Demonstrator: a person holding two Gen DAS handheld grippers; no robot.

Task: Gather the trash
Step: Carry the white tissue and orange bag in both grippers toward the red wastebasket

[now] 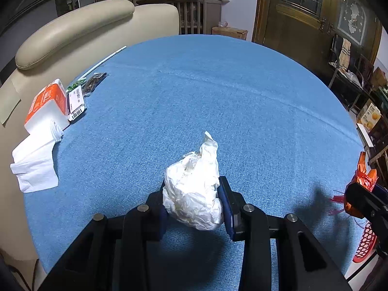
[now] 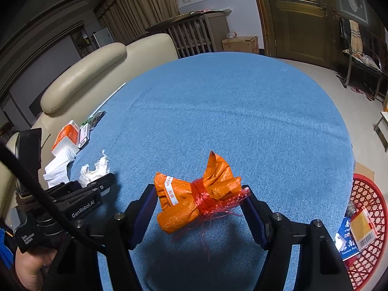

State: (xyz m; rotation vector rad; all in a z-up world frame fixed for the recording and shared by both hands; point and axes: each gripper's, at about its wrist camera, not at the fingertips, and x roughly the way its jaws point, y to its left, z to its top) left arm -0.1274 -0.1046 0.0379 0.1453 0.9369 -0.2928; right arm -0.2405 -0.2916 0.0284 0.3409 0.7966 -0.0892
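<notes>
My left gripper [image 1: 192, 190] is shut on a crumpled white paper ball [image 1: 194, 194], held just above the blue tablecloth [image 1: 218, 97]; its shadow falls below. My right gripper [image 2: 199, 191] is shut on an orange wrapper bundle [image 2: 184, 208] tied with red string, also lifted off the cloth. In the right wrist view the left gripper [image 2: 101, 181] with the white paper ball [image 2: 94, 169] is at the left. The right gripper [image 1: 359, 191] with the orange bundle [image 1: 363, 177] shows at the right edge of the left wrist view.
A red mesh basket [image 2: 373, 194] holding a few packets stands beyond the table's right edge. At the table's left lie an orange-white tissue pack [image 1: 48, 104], loose tissues [image 1: 34, 167], small packets [image 1: 76, 104] and a white stick [image 1: 104, 60]. A beige sofa [image 1: 72, 29] borders that side.
</notes>
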